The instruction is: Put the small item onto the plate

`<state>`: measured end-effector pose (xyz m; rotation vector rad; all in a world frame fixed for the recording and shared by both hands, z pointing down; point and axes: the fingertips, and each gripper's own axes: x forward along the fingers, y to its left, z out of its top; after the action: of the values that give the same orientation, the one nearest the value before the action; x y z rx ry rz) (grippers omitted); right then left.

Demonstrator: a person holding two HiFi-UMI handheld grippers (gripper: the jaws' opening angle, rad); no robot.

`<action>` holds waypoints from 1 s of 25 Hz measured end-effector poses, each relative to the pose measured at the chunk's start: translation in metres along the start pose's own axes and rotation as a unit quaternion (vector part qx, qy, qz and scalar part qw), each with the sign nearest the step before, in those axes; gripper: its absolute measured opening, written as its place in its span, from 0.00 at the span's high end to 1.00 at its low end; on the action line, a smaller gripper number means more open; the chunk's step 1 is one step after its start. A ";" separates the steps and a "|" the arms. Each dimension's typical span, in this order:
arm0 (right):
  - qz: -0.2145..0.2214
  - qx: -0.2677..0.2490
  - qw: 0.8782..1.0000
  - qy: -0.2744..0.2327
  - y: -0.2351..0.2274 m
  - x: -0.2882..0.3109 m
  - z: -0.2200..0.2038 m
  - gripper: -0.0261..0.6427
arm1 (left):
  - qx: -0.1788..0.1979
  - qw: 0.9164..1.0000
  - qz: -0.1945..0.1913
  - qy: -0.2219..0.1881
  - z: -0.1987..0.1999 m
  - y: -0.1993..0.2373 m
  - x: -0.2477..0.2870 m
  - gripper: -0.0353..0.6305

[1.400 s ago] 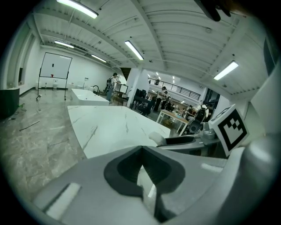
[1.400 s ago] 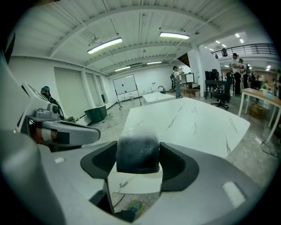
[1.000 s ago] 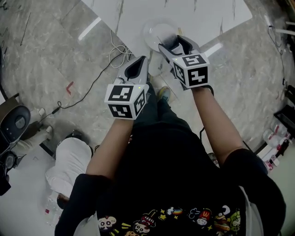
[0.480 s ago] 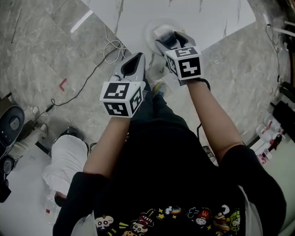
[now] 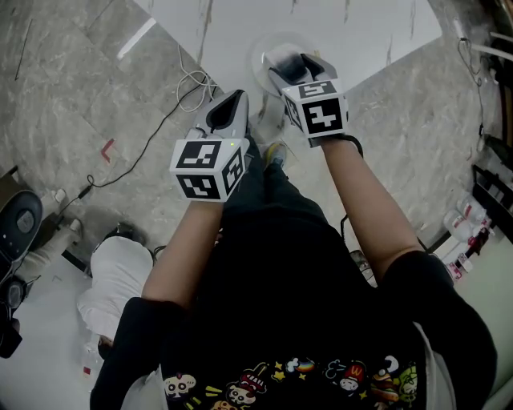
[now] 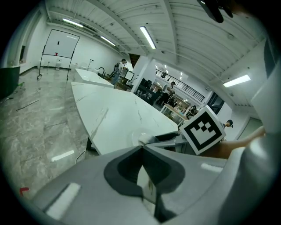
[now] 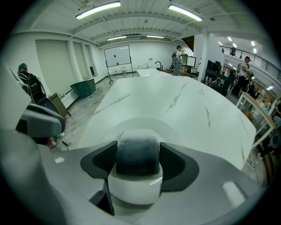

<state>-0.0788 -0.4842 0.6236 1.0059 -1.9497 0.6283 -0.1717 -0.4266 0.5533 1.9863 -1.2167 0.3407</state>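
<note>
My right gripper is shut on the small item, a short cylinder with a dark upper part and a white lower part. It hangs over the round clear plate near the corner of the white marble table. In the right gripper view the plate shows as a ring just beyond the jaws. My left gripper is shut and empty, lower and to the left, off the table's edge above the floor. Its jaw tips meet in its own view.
A cable loops across the grey floor by the table's corner. The person's shoes stand below the grippers. A white bundle and a black device lie at the left, and bottles at the right.
My right gripper has moved a little forward and left with the item, further over the plate. The left gripper has shifted slightly left and stays shut.
</note>
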 end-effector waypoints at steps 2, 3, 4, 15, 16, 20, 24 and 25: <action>-0.002 0.000 1.000 0.002 0.000 0.000 -0.001 0.47 | 0.003 1.000 0.002 0.004 0.000 0.000 0.001 0.95; -0.003 0.002 1.000 0.002 -0.001 -0.001 -0.001 0.47 | 0.004 1.000 0.002 0.006 0.000 0.000 0.001 0.95; -0.005 0.004 1.000 0.001 -0.001 -0.001 -0.001 0.47 | 0.005 1.000 0.003 0.007 0.000 0.000 0.001 0.95; -0.021 0.058 0.996 -0.065 -0.010 -0.037 0.015 0.55 | 0.040 0.999 -0.002 0.002 0.022 -0.006 -0.002 0.95; -0.024 0.065 0.994 -0.080 -0.014 -0.047 0.020 0.59 | 0.045 0.999 -0.004 -0.001 0.026 -0.009 -0.002 0.95; -0.049 0.078 0.985 -0.148 -0.030 -0.103 0.041 0.87 | 0.068 0.998 -0.013 -0.009 0.042 -0.025 -0.009 0.95; -0.062 0.082 0.973 -0.207 -0.036 -0.163 0.047 0.93 | 0.099 0.994 -0.021 -0.028 0.060 -0.047 -0.026 0.95; -0.062 0.083 0.970 -0.222 -0.035 -0.176 0.047 0.93 | 0.108 0.993 -0.021 -0.037 0.065 -0.052 -0.032 0.95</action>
<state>-0.0122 -0.4650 0.4509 1.4623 -2.2182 0.5339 -0.1544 -0.4403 0.4672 2.2236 -1.2264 0.3955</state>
